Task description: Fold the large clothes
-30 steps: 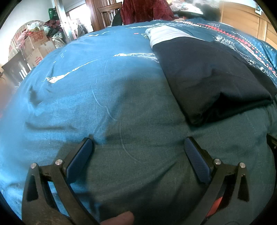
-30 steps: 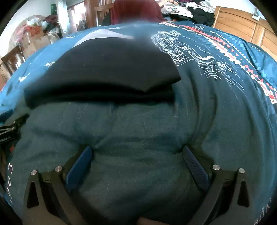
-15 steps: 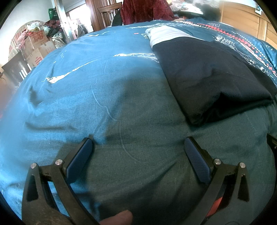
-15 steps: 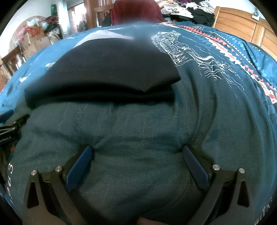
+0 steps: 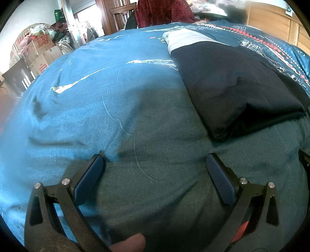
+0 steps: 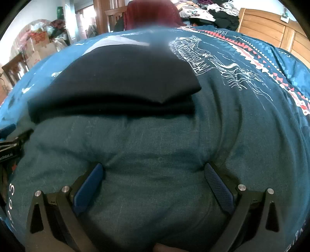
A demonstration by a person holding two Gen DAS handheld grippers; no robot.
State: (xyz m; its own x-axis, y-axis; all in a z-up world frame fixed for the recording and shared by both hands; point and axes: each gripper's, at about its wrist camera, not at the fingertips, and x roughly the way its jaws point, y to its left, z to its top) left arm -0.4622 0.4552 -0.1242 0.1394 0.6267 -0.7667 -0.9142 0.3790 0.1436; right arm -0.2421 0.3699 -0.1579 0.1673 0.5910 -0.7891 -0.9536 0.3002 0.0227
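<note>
A folded black garment (image 5: 238,87) lies on the teal bedspread (image 5: 116,97), with a white folded piece (image 5: 186,37) at its far end. In the left wrist view it sits up and to the right of my left gripper (image 5: 154,166), which is open and empty, fingers resting on the bedspread. In the right wrist view the black garment (image 6: 124,81) lies straight ahead of my right gripper (image 6: 154,174), which is open and empty on the bedspread (image 6: 242,126). The left gripper's body shows at that view's left edge (image 6: 9,145).
Cardboard boxes and clutter (image 5: 40,50) stand at the far left. A wooden chair with a red garment (image 5: 160,11) is beyond the bed. A wooden headboard (image 6: 271,33) and a clothes pile (image 6: 213,11) are at the far right.
</note>
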